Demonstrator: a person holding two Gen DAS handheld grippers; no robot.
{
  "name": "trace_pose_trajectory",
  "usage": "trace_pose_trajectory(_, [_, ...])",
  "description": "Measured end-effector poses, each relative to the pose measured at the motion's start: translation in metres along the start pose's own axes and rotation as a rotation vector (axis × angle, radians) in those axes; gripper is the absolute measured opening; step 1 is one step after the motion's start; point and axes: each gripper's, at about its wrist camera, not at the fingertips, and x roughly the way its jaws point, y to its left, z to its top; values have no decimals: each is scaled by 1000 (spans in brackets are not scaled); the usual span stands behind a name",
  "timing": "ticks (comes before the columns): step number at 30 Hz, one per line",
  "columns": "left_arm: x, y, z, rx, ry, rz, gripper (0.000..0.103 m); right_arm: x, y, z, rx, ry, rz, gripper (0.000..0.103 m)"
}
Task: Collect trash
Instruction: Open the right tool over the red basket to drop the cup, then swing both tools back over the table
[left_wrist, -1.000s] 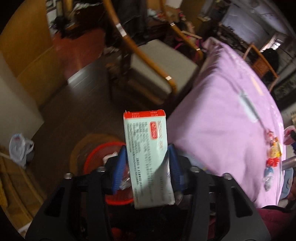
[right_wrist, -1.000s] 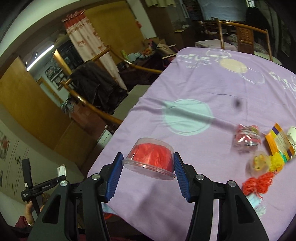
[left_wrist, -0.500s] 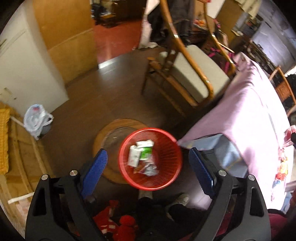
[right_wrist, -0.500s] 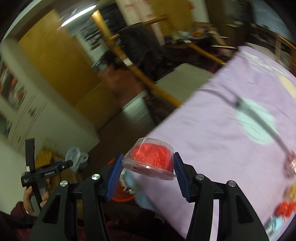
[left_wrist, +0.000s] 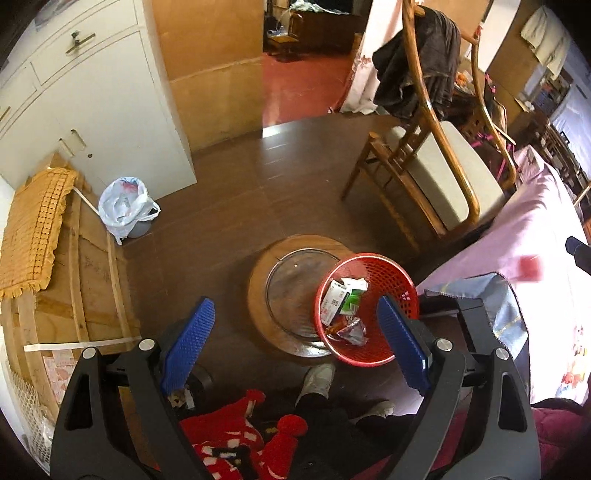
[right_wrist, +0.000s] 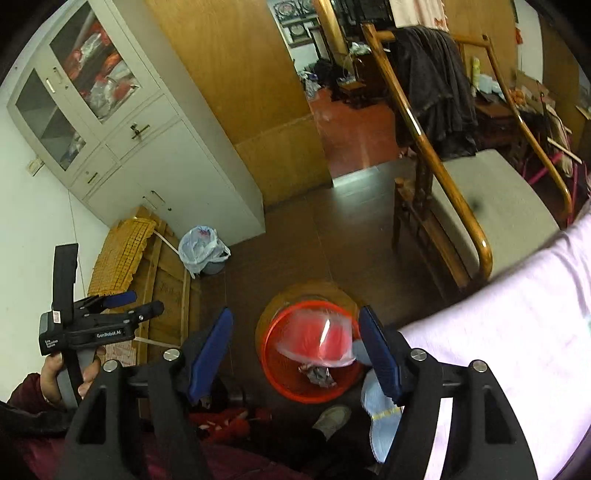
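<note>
Dark wooden floor carries a red basket (left_wrist: 384, 273) beside the purple-clothed table's edge (left_wrist: 524, 236), boxes inside. Left gripper (left_wrist: 295, 343) stands wide, empty. Right gripper (right_wrist: 295, 350) is opening; a blurred, seemingly loose clear cup (right_wrist: 317, 341) hangs over the basket.

Red mesh basket (left_wrist: 391, 271), red-and-white box (left_wrist: 332, 301) and green wrapper (left_wrist: 352, 301) inside, blue ribbed pads (left_wrist: 184, 345) on black hand-held gripper, lilac bench cloth (right_wrist: 517, 332), dark brown floor (left_wrist: 229, 206), white cabinet (right_wrist: 166, 173).
</note>
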Motion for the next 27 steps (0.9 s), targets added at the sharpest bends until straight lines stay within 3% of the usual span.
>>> trace_pose_trajectory(5, [6, -17, 10, 36, -4, -22, 90, -7, -19, 2, 44, -21, -36, 70])
trace_pose_trajectory(12, [22, -73, 29, 183, 1, -94, 90, -34, -66, -24, 203, -90, -128, 70])
trace_pose_trajectory(27, [35, -227, 36, 552, -7, -277, 90, -133, -134, -127, 533, -284, -360, 72])
